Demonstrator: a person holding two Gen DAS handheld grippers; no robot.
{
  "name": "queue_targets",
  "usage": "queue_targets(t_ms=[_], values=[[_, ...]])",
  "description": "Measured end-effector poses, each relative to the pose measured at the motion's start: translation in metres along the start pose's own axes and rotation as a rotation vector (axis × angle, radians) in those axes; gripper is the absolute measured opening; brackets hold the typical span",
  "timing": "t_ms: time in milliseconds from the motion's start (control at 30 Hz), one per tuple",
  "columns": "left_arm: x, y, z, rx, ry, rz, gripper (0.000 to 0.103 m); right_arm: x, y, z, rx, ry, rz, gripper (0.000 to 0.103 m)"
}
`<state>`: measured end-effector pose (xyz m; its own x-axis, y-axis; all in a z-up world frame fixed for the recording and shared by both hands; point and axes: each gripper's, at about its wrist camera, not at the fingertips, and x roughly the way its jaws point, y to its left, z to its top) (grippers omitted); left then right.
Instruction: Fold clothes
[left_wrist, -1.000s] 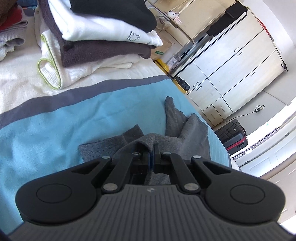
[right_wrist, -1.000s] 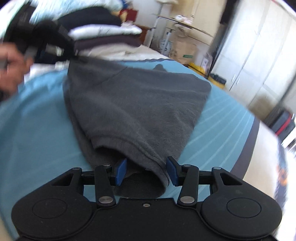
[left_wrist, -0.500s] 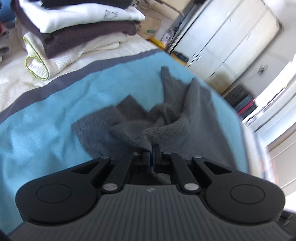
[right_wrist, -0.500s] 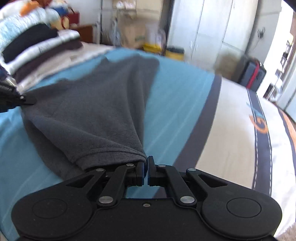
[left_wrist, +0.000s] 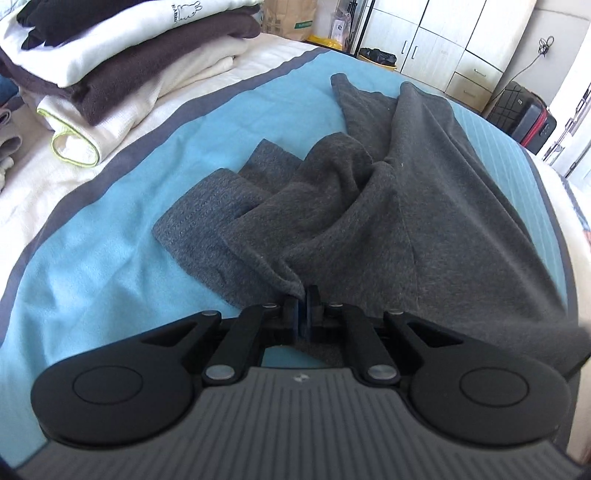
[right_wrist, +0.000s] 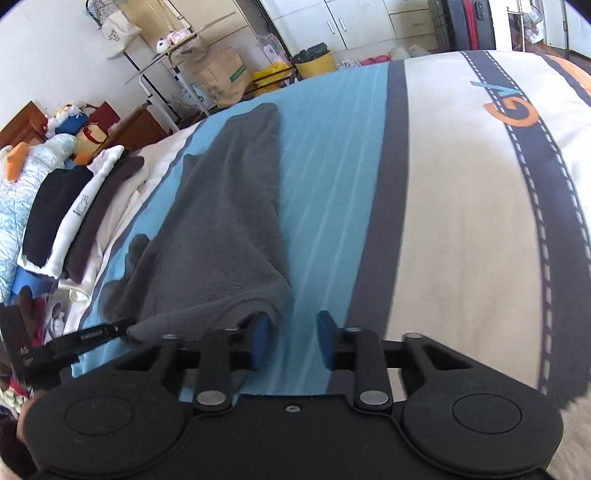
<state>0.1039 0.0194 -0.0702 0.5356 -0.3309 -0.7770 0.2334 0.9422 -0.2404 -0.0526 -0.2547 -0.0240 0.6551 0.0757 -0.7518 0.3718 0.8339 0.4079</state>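
My left gripper (left_wrist: 303, 308) is clamped on an edge of the dark grey garment (left_wrist: 388, 221), its blue pads pressed together on a pinch of fabric at the lower middle of the left wrist view. From that pinch the cloth fans out toward the top of the frame over the blue bed cover (left_wrist: 92, 240), with a rumpled fold at its centre and a stitched hem lying flat to the left. In the upper left corner of that view sits a stack of folded clothes (left_wrist: 122, 62), white, dark brown and cream layers, well apart from the garment. White cabinets (left_wrist: 443, 40) and a dark suitcase (left_wrist: 524, 110) line the upper right. In the right wrist view my right gripper (right_wrist: 291, 341) has just been opening; its jaws stand apart with only blue cover showing between them. The garment's corner lies right against the left pad, though I cannot tell whether it touches it. The garment runs from there as a long band toward the upper middle of that frame. At the lower left of the same view my left gripper shows as a black finger pinching the near edge of the cloth. To the right the cover turns cream with a navy stripe (right_wrist: 535, 184) and an orange letter.
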Motion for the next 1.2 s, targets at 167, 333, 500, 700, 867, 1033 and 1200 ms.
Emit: queue_targets(t_ms=[167, 333, 500, 700, 867, 1033, 1200], values=[[-0.003, 0.008, 0.003, -0.065, -0.004, -0.074, 0.003, 0.007, 0.024, -0.010, -0.097, 0.064, 0.179, 0.030], [-0.001, 0.007, 0.003, -0.066, -0.008, -0.078, 0.003, 0.045, 0.063, -0.027, -0.226, 0.064, 0.134, 0.041], [-0.003, 0.006, 0.004, -0.063, -0.019, -0.071, 0.003, 0.067, 0.080, -0.043, -0.313, -0.004, 0.044, 0.003], [-0.055, -0.005, 0.014, 0.072, -0.123, -0.131, 0.001, 0.005, 0.089, -0.052, -0.472, -0.097, 0.102, 0.003], [-0.030, 0.010, 0.002, 0.045, 0.030, -0.064, 0.002, 0.027, 0.087, -0.050, -0.504, 0.076, 0.044, 0.003], [-0.013, 0.035, 0.003, -0.082, 0.119, -0.082, 0.003, 0.052, 0.102, -0.063, -0.608, 0.141, -0.048, 0.003], [-0.044, 0.053, 0.013, -0.114, -0.003, -0.131, 0.009, 0.049, 0.101, -0.061, -0.625, 0.204, -0.089, 0.007]])
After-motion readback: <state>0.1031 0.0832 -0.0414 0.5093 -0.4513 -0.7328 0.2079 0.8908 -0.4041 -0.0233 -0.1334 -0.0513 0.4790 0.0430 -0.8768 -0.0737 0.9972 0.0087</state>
